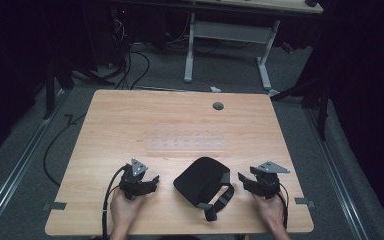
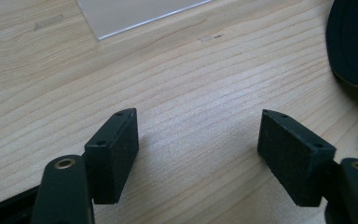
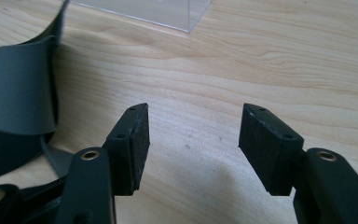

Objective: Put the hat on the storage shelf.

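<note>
Grippers: left (image 1: 152, 181) released | right (image 1: 243, 180) released | black pouch (image 1: 200, 180) between, bare tabletop (image 1: 180, 125) beyond

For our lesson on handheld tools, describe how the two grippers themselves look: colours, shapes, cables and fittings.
Each handheld black two-jaw gripper, left and right, carries a grey three-cornered plate on top. A black cable trails from the left one toward the table's near edge. Up close, the flat rectangular black pads have a rough face and small screw holes on their edges, on arms with brass-coloured pivot rings. No sleeves show on the forearms.
</note>
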